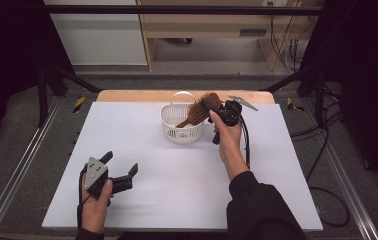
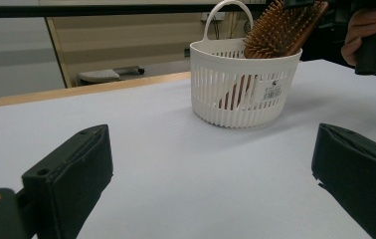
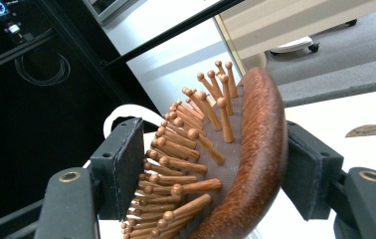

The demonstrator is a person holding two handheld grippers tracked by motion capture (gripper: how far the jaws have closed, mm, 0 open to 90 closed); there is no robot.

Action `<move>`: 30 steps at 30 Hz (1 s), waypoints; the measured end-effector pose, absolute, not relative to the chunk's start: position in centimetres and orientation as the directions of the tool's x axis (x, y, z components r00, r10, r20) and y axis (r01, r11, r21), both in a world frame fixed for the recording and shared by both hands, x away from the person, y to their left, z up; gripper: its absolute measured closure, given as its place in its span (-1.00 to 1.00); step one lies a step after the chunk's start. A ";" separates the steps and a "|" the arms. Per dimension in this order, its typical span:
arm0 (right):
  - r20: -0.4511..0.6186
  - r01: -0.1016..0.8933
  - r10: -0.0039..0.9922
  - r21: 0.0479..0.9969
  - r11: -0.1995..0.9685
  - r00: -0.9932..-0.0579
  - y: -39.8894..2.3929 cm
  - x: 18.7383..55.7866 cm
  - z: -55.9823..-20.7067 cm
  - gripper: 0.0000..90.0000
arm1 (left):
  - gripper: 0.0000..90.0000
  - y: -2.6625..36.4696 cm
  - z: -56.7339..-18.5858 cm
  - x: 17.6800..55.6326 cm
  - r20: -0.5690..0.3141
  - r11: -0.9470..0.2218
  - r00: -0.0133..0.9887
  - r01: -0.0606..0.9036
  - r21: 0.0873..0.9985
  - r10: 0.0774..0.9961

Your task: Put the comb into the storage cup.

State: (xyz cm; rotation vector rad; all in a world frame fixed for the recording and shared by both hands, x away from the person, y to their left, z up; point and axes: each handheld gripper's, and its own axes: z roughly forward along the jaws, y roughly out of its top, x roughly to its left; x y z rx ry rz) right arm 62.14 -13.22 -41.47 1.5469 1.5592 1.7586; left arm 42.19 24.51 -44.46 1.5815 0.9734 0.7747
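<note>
A white slotted basket (image 1: 169, 114) with a loop handle stands at the table's far middle. A brown wooden hairbrush (image 1: 198, 111) leans in it, handle down and head above the rim. My right gripper (image 1: 208, 104) reaches in from the right, with its jaws on either side of the brush head (image 3: 255, 149). One pad faces the bristle tips and the other the wooden back, both close, with no clear squeeze. My left gripper (image 1: 122, 162) rests open near the front left, pointing toward the basket (image 2: 216, 94) and the brush (image 2: 275, 30), with nothing between its jaws (image 2: 213, 144).
The white sheet (image 1: 142, 140) covers most of the table, and the wooden edge (image 1: 127, 95) shows at the back. A cable (image 1: 247, 145) trails from the right gripper along the forearm. A wooden cabinet (image 1: 207, 25) stands beyond the table.
</note>
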 end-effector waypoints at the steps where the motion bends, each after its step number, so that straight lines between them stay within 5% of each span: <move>1: 0.487 0.388 0.796 0.854 -0.346 -0.360 -13.3 62.1 -41.5 -0.30 | -0.94 24.5 -44.5 42.2 -0.005 -0.094 0.455 0.194 0.976 0.891; 30: 0.407 0.322 0.833 0.900 -0.296 -0.374 -14.5 60.8 -39.0 -0.55 | -0.94 24.6 -44.5 42.3 -0.004 -0.094 0.449 0.196 0.976 0.894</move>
